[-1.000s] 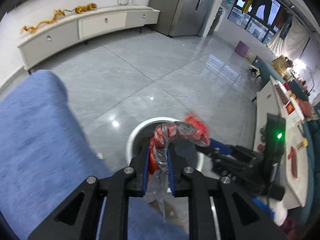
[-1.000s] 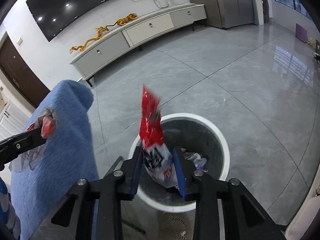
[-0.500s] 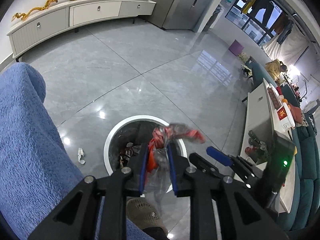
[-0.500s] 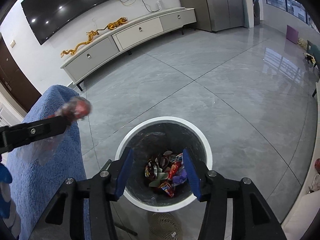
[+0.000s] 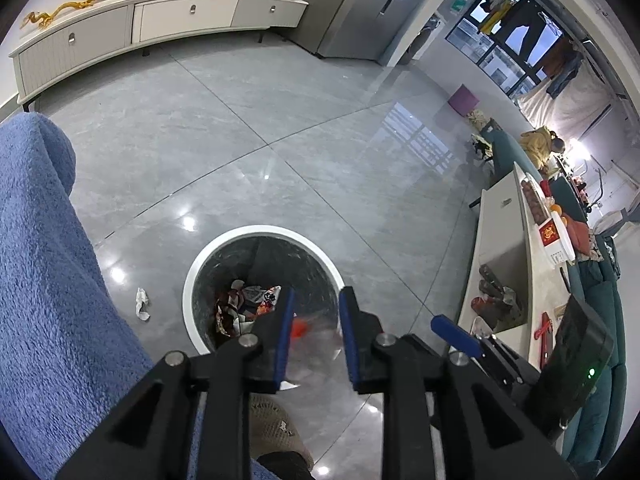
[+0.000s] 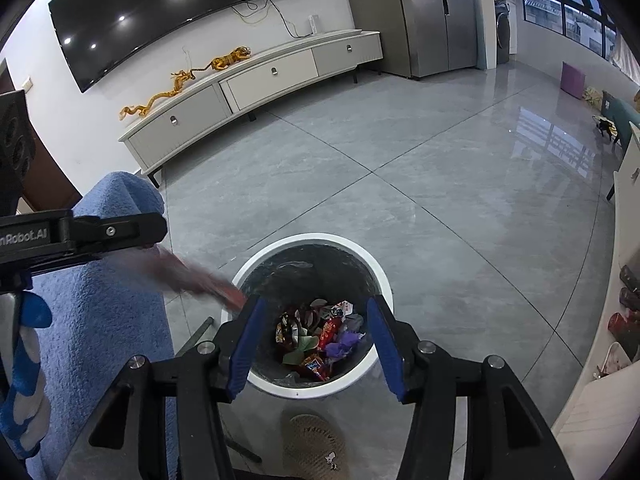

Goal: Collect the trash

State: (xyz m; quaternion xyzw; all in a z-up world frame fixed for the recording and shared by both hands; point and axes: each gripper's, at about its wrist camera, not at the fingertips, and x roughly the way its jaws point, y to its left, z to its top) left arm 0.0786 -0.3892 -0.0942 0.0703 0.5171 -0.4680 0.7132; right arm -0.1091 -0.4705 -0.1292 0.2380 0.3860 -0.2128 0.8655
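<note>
A round white-rimmed trash bin (image 5: 208,256) stands on the grey floor, with several wrappers inside; it also shows in the right wrist view (image 6: 384,280). My left gripper (image 5: 316,328) is open above the bin's near edge. A clear and red plastic wrapper (image 5: 308,330) is a blur between its fingers, falling free. In the right wrist view the same wrapper (image 6: 200,280) streaks from the left gripper toward the bin rim. My right gripper (image 6: 312,340) is open and empty right over the bin.
A blue fleece-covered sofa arm (image 5: 44,280) stands left of the bin. A small white scrap (image 5: 142,304) lies on the floor beside the bin. A slipper (image 6: 316,440) is below the bin. A white table (image 5: 508,264) with clutter is at right.
My left gripper has moved over the bin and opened, and the clear and red wrapper is dropping. My right gripper let its red packet fall into the bin and opened wider.
</note>
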